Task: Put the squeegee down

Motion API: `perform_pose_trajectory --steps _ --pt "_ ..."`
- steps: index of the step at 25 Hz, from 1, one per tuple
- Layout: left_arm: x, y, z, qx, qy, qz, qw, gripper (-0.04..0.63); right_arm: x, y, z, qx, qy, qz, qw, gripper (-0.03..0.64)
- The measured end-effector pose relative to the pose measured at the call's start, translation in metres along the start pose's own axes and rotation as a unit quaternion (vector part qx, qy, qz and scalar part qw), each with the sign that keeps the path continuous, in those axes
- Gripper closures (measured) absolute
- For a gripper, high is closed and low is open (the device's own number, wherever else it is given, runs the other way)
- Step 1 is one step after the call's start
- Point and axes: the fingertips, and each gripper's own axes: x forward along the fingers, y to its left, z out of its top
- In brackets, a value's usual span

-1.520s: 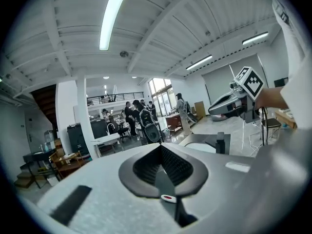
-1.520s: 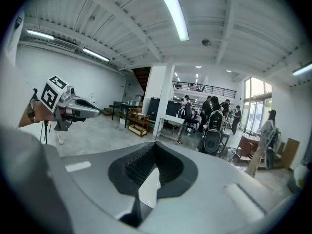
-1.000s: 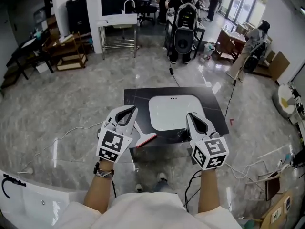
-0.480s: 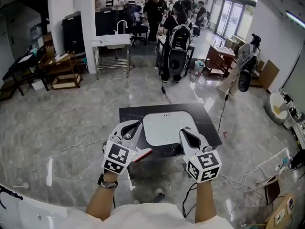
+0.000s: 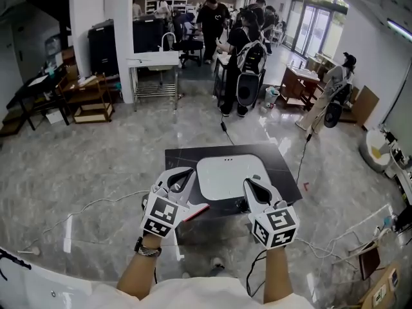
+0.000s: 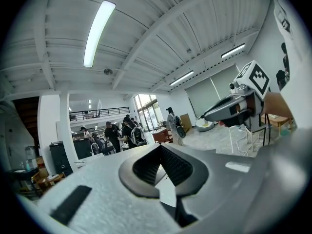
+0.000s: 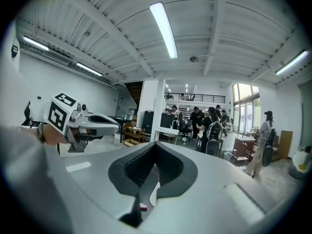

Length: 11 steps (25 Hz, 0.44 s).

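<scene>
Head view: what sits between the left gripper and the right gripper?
The red-edged squeegee, at the black table's near edge, close beside the left gripper and farther from the right gripper. The head view shows it.

We wear a white top [image 5: 193, 293] along the bottom edge of the frame and a dark wristband [image 5: 147, 248] at lower left. Our left gripper [image 5: 185, 173] and right gripper [image 5: 248, 184] have pale grey moulded shells with black ribbed pads. Each carries a white cube with black square markers [image 5: 161, 215]. A black cable [image 5: 256, 262] trails below the right one.
</scene>
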Motion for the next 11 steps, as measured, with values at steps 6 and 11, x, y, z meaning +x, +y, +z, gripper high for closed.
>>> perform_pose_trajectory --steps 6,11 --pt "-0.007 0.001 0.0 -0.001 -0.001 0.0 1.0 0.591 -0.001 0.006 0.002 -0.005 0.001 0.001 1.0 0.612" --pt "0.002 0.006 0.007 0.009 -0.008 0.003 0.9999 0.591 0.004 -0.001 0.012 -0.017 -0.011 0.001 1.0 0.612"
